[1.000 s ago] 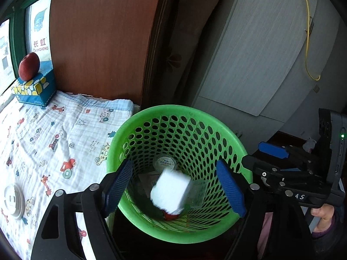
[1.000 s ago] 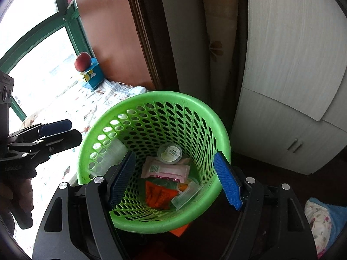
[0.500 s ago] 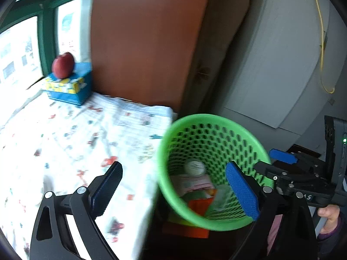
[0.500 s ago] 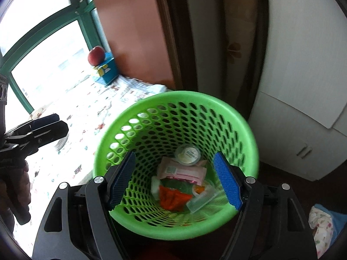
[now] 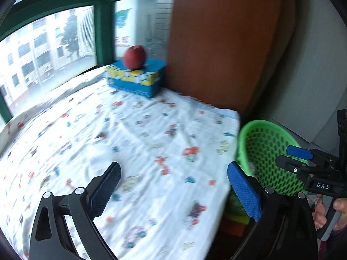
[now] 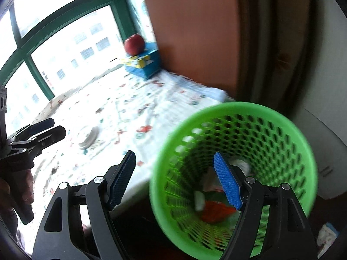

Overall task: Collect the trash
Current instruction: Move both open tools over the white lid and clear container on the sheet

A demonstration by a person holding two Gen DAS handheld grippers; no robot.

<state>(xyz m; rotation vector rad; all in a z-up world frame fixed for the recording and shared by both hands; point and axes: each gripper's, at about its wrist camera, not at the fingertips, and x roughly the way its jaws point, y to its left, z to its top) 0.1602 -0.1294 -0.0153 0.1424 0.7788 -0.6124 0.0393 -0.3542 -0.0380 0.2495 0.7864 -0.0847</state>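
The green mesh basket (image 6: 238, 106) stands beside the table's right edge and holds trash: an orange wrapper (image 6: 214, 211) and white pieces (image 6: 199, 199). My right gripper (image 6: 174, 155) is open above the basket's near-left rim, with nothing between its jaws. My left gripper (image 5: 173, 166) is open wide and empty over the patterned white cloth (image 5: 151, 130), with the basket (image 5: 271, 134) to its right. A round white disc (image 6: 89, 137) lies on the cloth to the left of my right gripper; the motion blur hides what it is.
A red apple (image 5: 134, 56) sits on a blue and yellow box (image 5: 138, 80) at the table's far corner by the window. A brown wooden panel (image 5: 216, 43) rises behind the table. A white cabinet (image 6: 325, 151) stands behind the basket. A hand (image 5: 338, 205) grips the right tool.
A white piece has fallen from my left jaws into the basket, and those jaws have widened. Both grippers have swung left, from above the basket toward the table.
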